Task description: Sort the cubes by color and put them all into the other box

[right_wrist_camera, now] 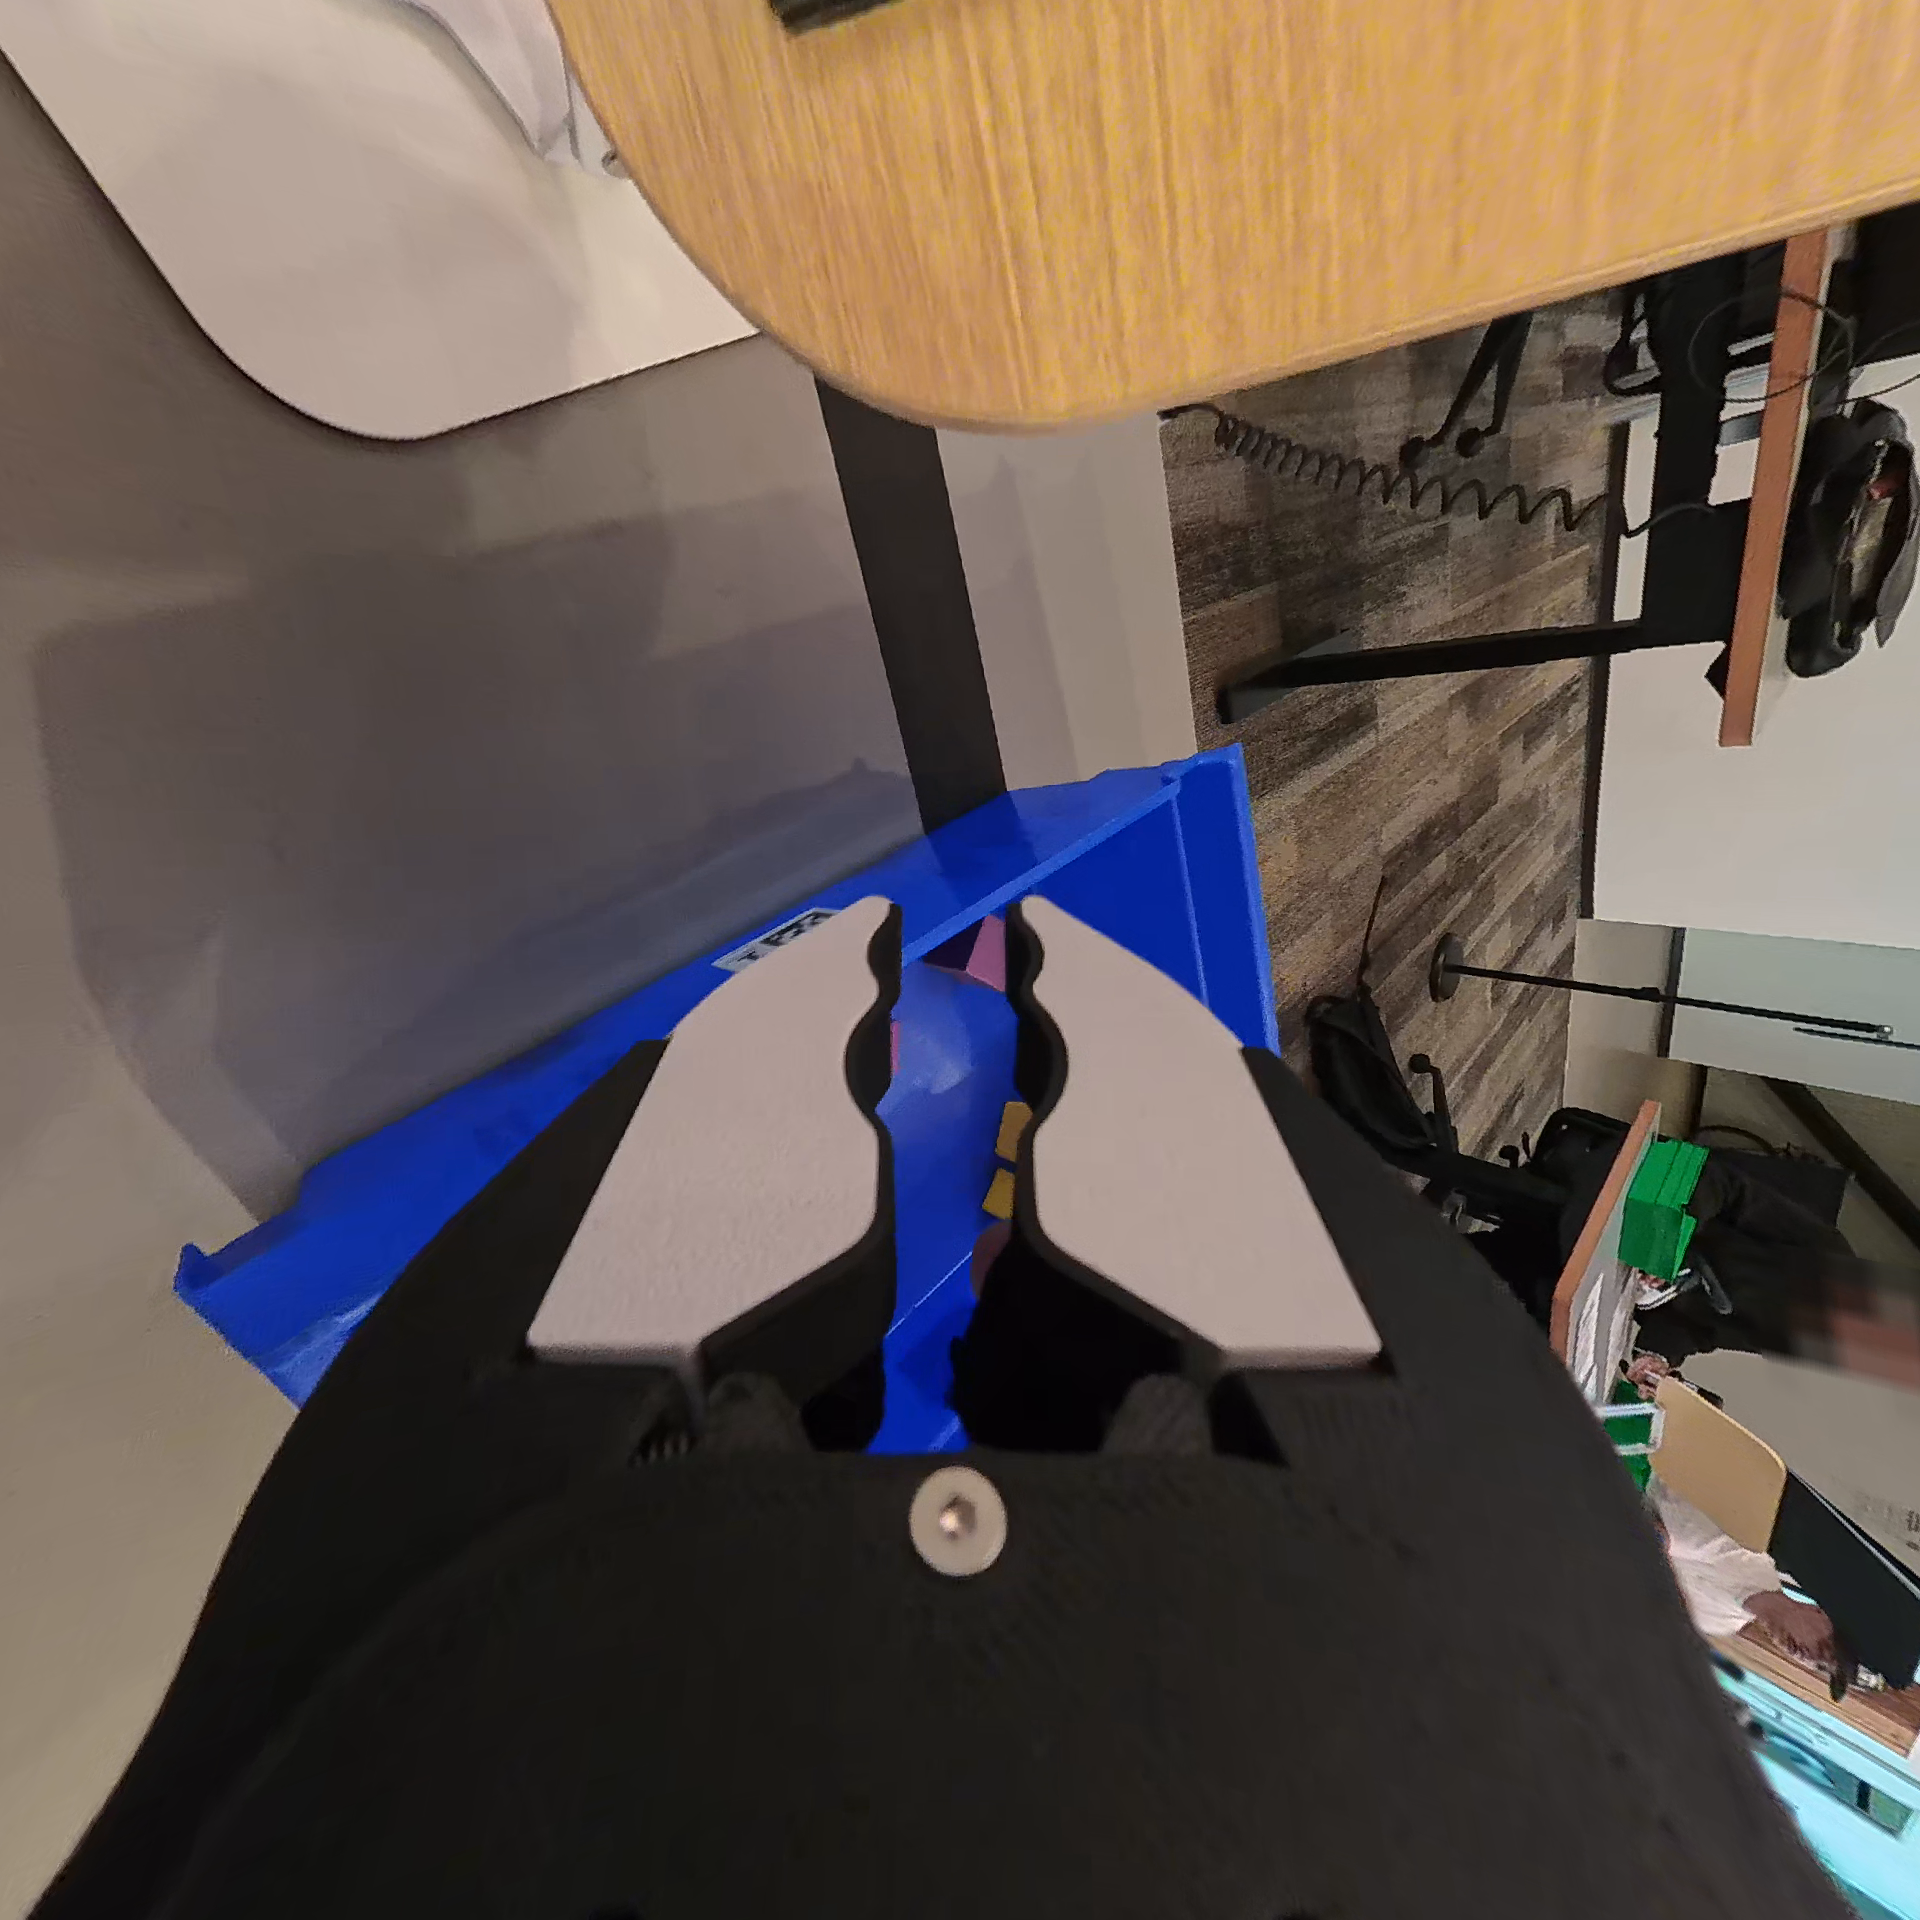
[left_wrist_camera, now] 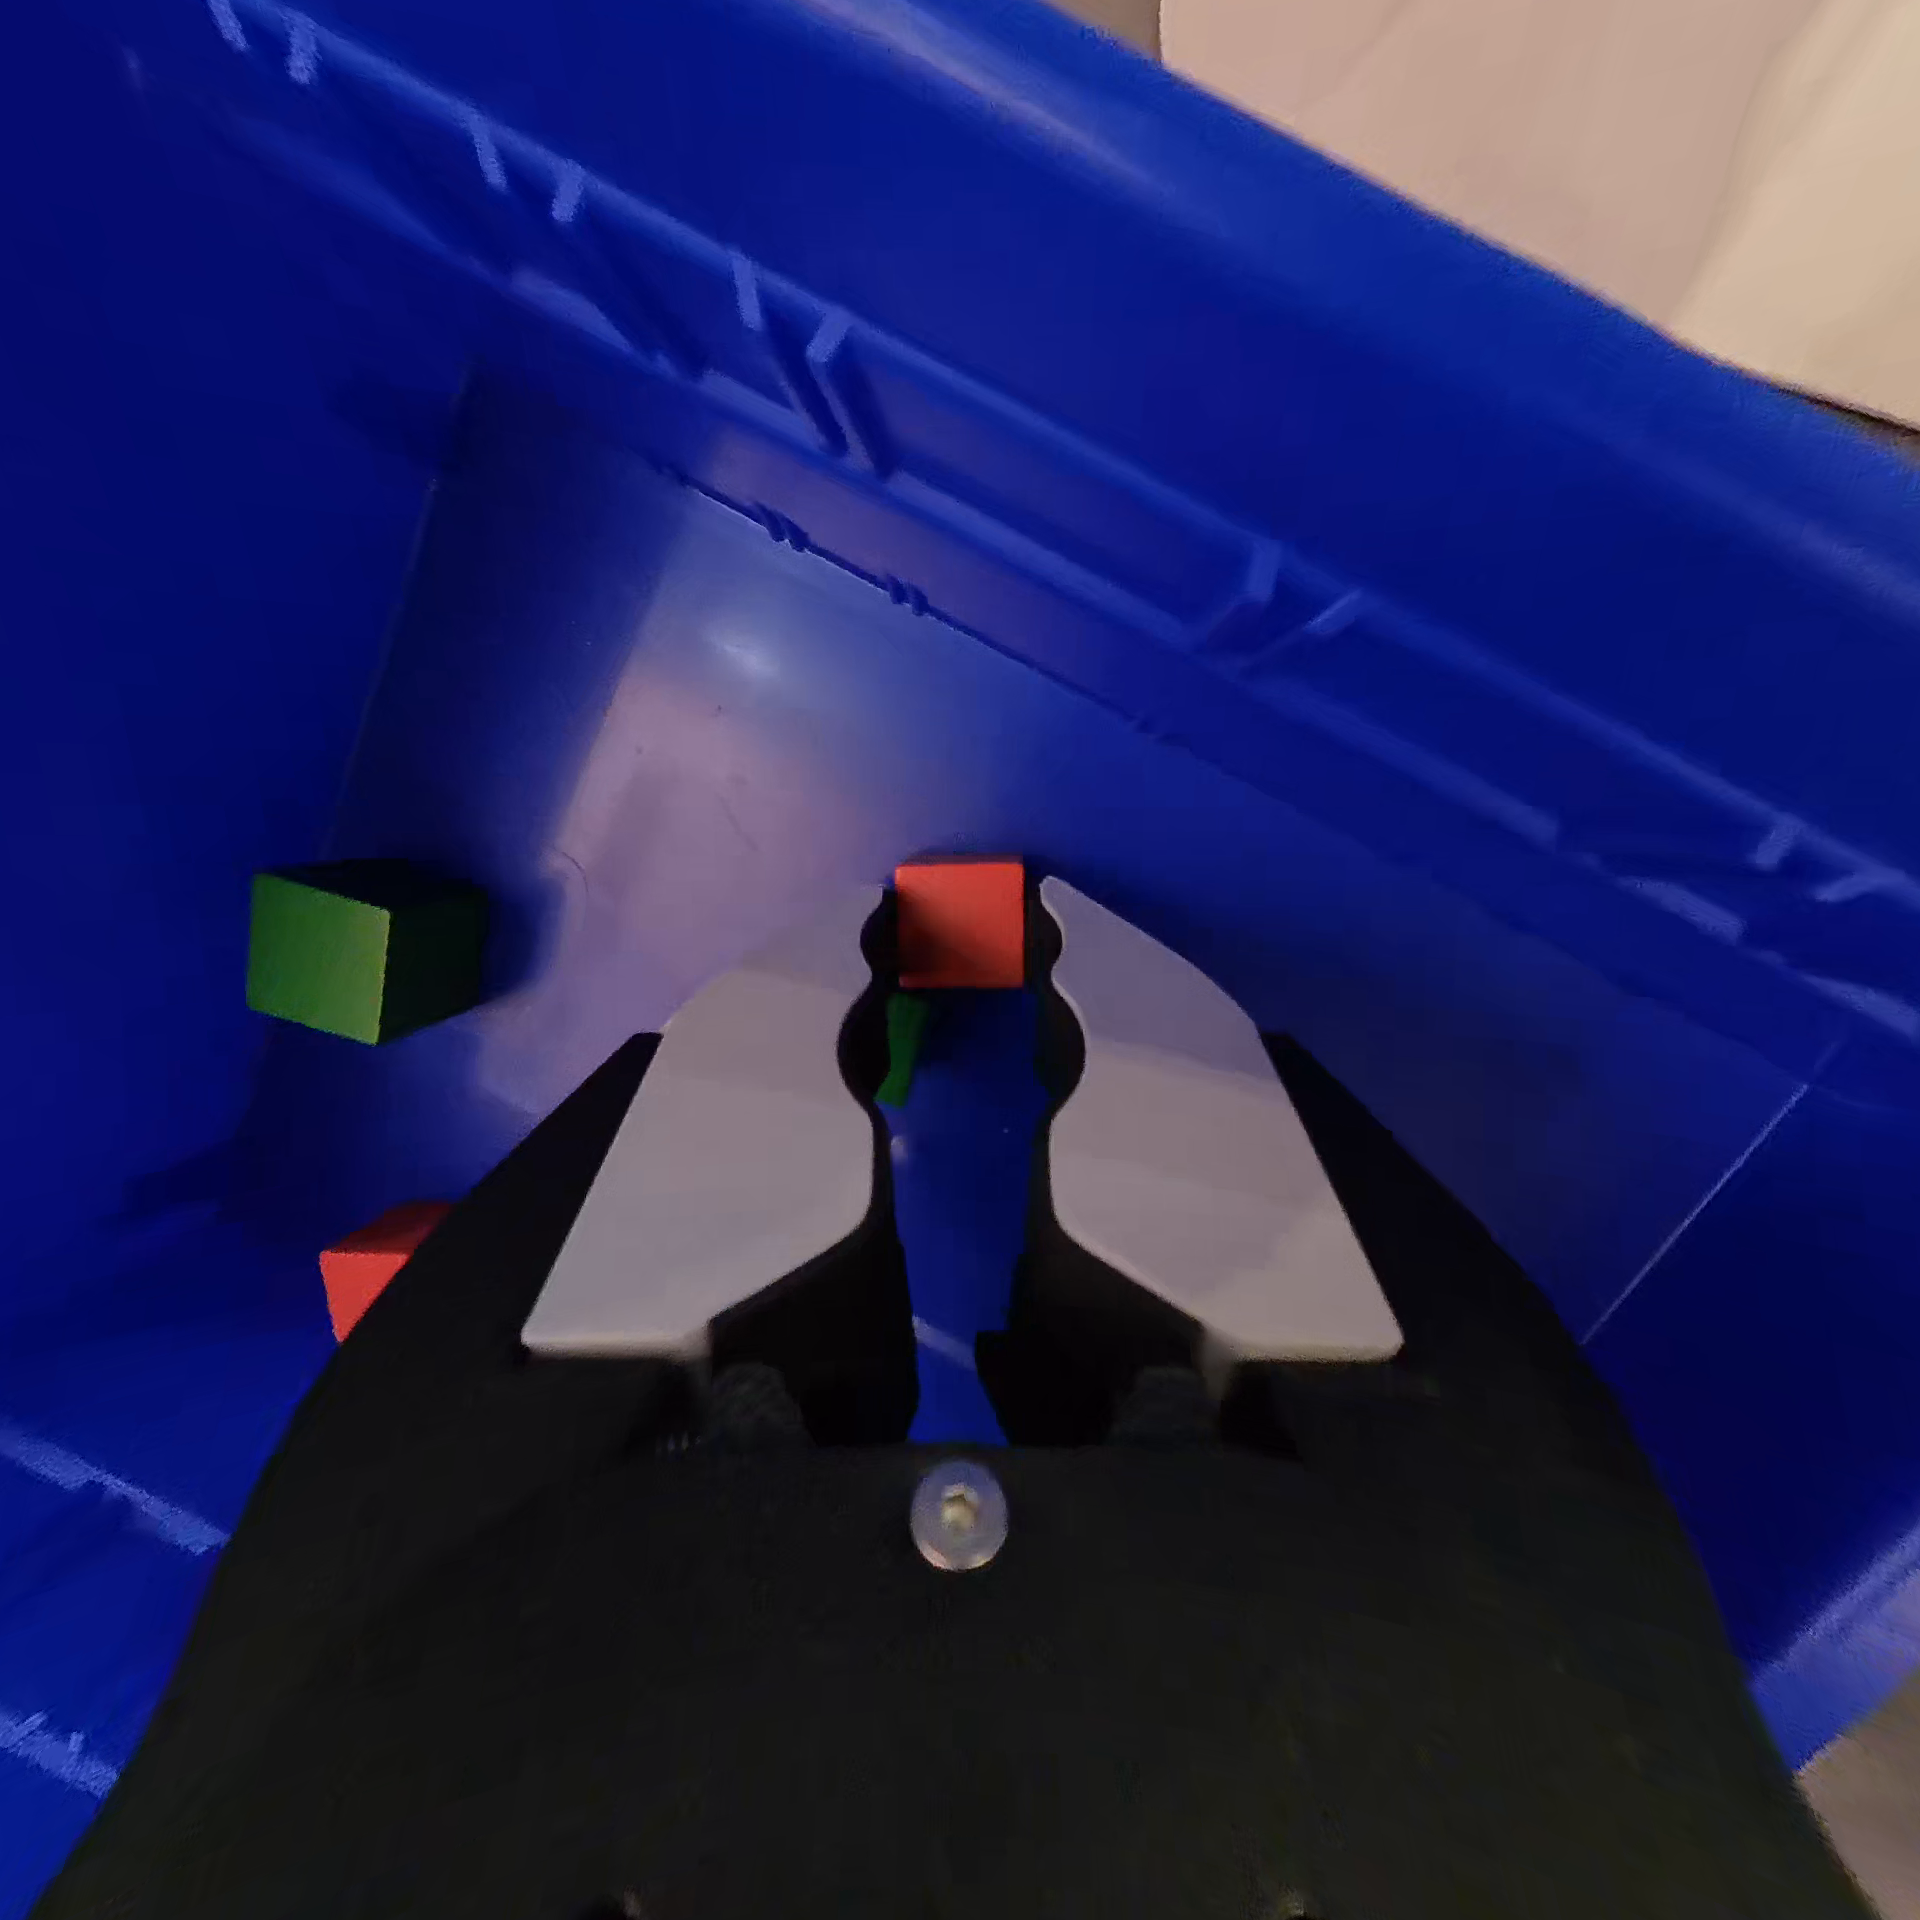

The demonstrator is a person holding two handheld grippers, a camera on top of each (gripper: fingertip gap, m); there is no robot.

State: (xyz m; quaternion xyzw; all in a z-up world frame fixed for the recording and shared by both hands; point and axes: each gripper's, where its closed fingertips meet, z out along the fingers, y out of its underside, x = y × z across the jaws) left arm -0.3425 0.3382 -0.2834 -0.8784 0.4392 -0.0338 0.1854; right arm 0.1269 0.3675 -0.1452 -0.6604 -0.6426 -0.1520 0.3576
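In the left wrist view my left gripper (left_wrist_camera: pixel 958 925) is inside a blue box (left_wrist_camera: pixel 1351 644). Its two fingertips press on the sides of a red cube (left_wrist_camera: pixel 958 923) near the box wall. A green cube (left_wrist_camera: pixel 364 951) and another red cube (left_wrist_camera: pixel 369 1262) lie on the box floor to the left. A bit of another green cube (left_wrist_camera: pixel 902 1044) shows between the fingers. In the right wrist view my right gripper (right_wrist_camera: pixel 956 935) is open with nothing between its fingers, above a blue box (right_wrist_camera: pixel 1205 883). That box holds a purple cube (right_wrist_camera: pixel 987 951) and yellow cubes (right_wrist_camera: pixel 1010 1132).
A wooden tabletop (right_wrist_camera: pixel 1143 187) and its black leg (right_wrist_camera: pixel 914 603) stand beyond the blue box. A pale surface (right_wrist_camera: pixel 416 675) lies to the left. Carpet (right_wrist_camera: pixel 1403 675), office chairs and a person's dark sleeve (right_wrist_camera: pixel 1766 1268) are at the right.
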